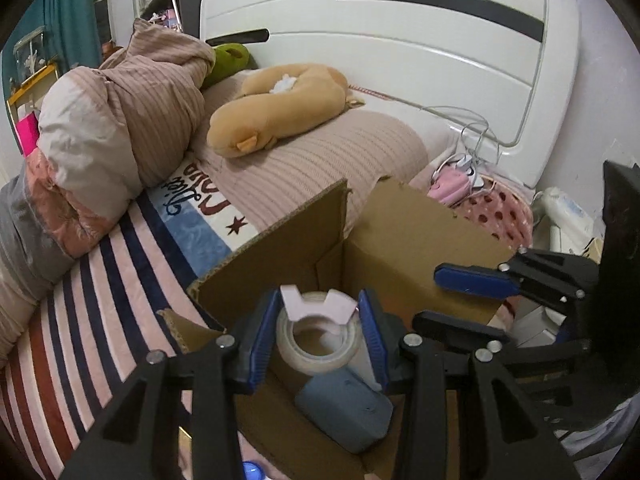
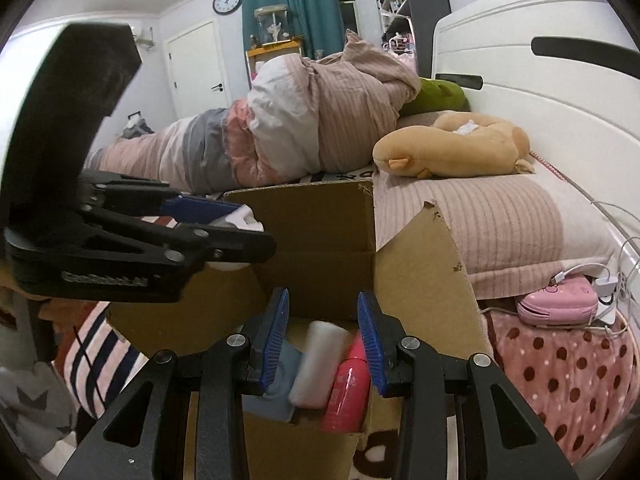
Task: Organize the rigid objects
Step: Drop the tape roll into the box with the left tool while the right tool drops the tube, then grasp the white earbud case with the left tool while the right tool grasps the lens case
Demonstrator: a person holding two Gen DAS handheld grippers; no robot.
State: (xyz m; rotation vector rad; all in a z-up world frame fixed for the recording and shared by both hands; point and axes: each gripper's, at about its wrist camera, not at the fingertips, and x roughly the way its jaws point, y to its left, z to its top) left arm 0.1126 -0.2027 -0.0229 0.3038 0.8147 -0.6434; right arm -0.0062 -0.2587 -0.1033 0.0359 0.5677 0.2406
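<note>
An open cardboard box (image 1: 392, 248) stands on the bed. My left gripper (image 1: 318, 336) is shut on a tape dispenser with a roll of clear tape (image 1: 318, 344) and holds it over the box. Below it in the box lies a grey-blue object (image 1: 344, 412). My right gripper (image 2: 322, 340) is open and empty above the box (image 2: 420, 280); under it lie a pink bottle (image 2: 346, 392), a white cylinder (image 2: 316, 364) and the grey-blue object (image 2: 286, 380). The right gripper (image 1: 472, 280) shows at the right of the left wrist view. The left gripper (image 2: 224, 220) shows at the left of the right wrist view.
The bed has a striped blanket (image 1: 80, 320), a rolled quilt (image 1: 120, 120), a tan plush toy (image 1: 280, 108) and a pillow (image 2: 480, 220). A pink device with white cables (image 2: 556, 304) lies by the white headboard (image 1: 400, 40).
</note>
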